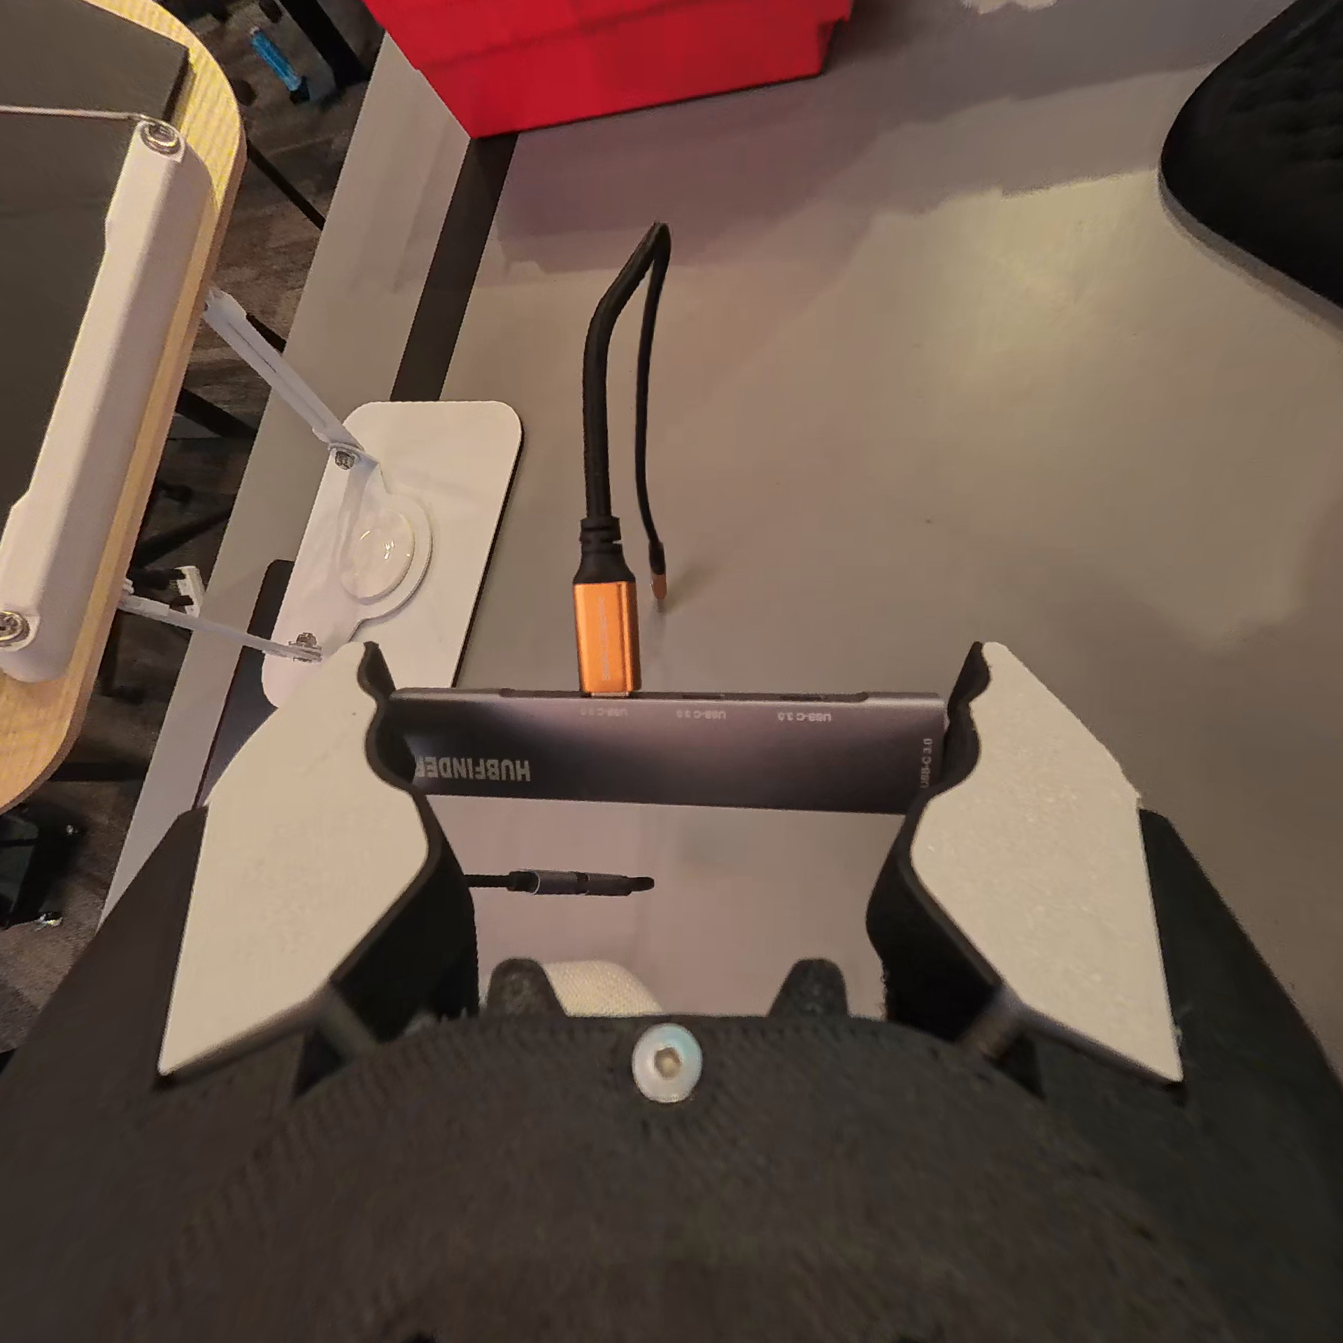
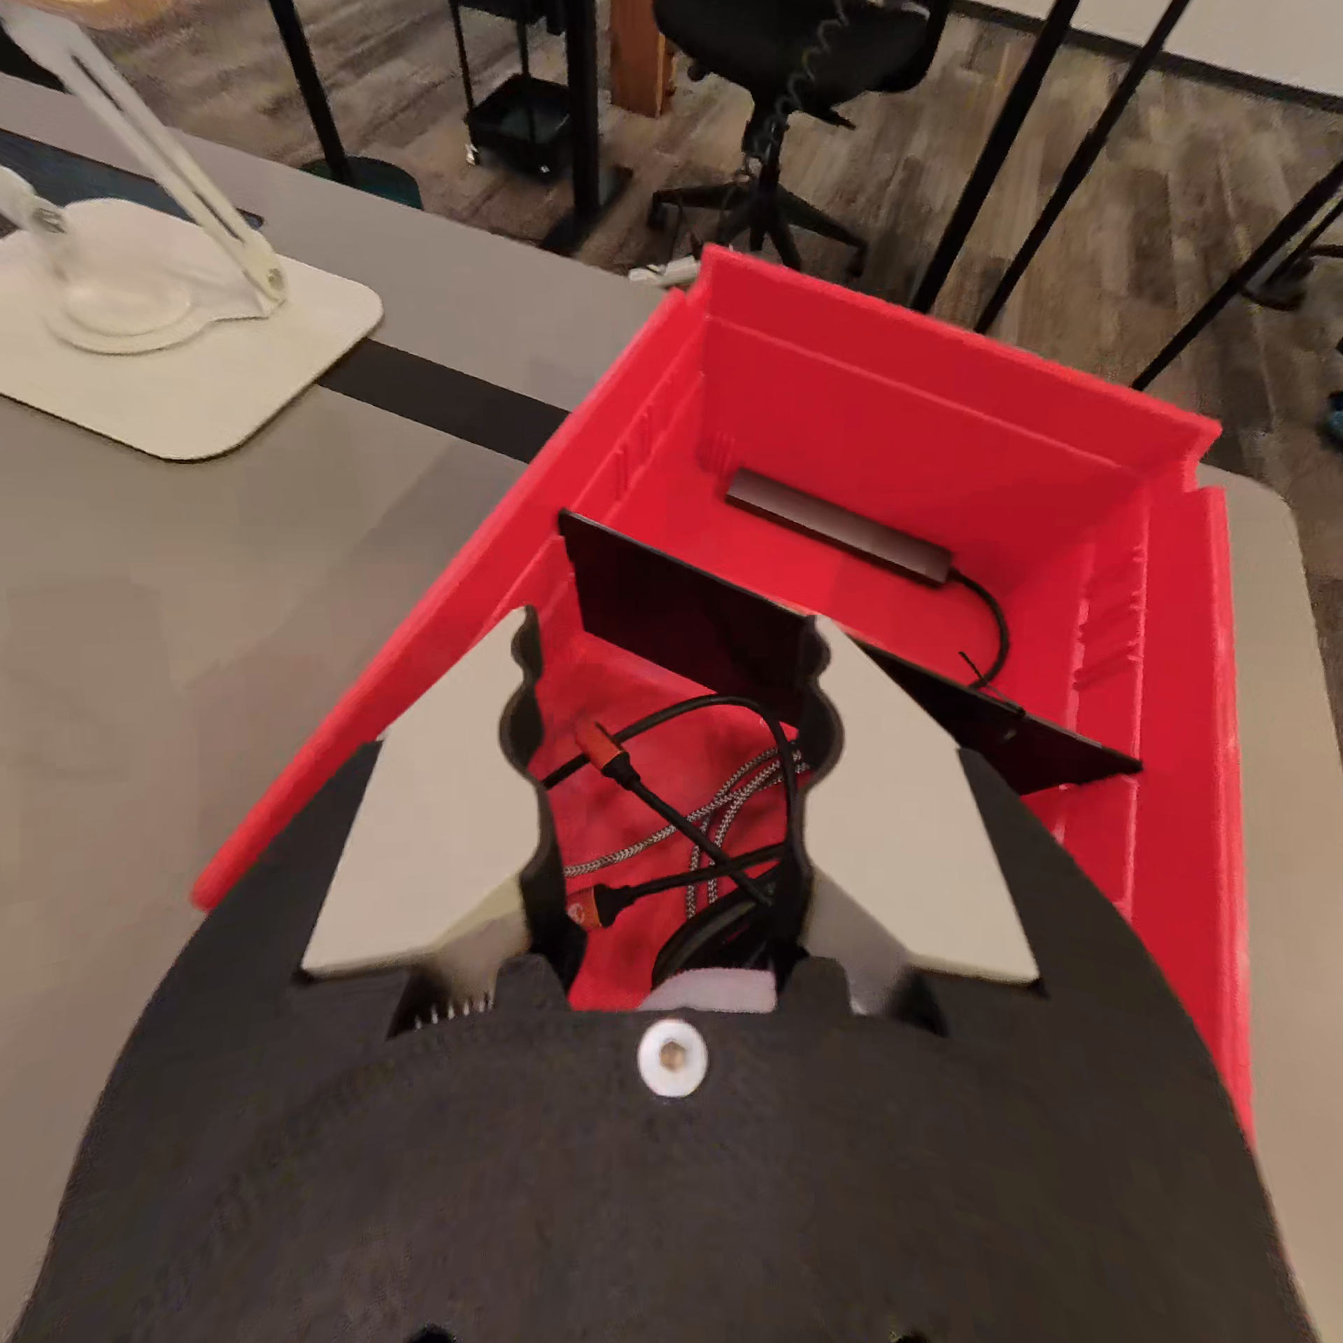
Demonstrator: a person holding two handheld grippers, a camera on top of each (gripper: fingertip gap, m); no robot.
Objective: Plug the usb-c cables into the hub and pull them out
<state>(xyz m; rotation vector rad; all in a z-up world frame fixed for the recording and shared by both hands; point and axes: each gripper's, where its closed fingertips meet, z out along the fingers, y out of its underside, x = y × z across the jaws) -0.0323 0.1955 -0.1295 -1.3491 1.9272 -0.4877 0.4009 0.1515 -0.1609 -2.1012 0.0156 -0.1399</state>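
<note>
Left gripper [image 1: 672, 727] fingers clamp the hub [image 1: 654, 756] by its ends; right gripper [image 2: 672, 734] parted, empty, above the cable tangle [image 2: 698, 814] in the red bin [image 2: 1199, 654].
One orange-plug cable [image 1: 609, 632] sits in the hub above the table [image 1: 945, 436]; risks: snagging several tangled cables, hub twisting in the end-grip.

The grey tabletop [image 1: 908, 407] carries a black cable [image 1: 607, 407] lying straight ahead of the left jaws, its orange plug toward them. A white stand base [image 1: 443, 465] sits ahead and left of those jaws, at the tabletop's edge. A red bin [image 2: 450, 625] rests on the tabletop directly under and beyond the right jaws. A dark strip [image 2: 450, 407] crosses the tabletop left of the bin.
</note>
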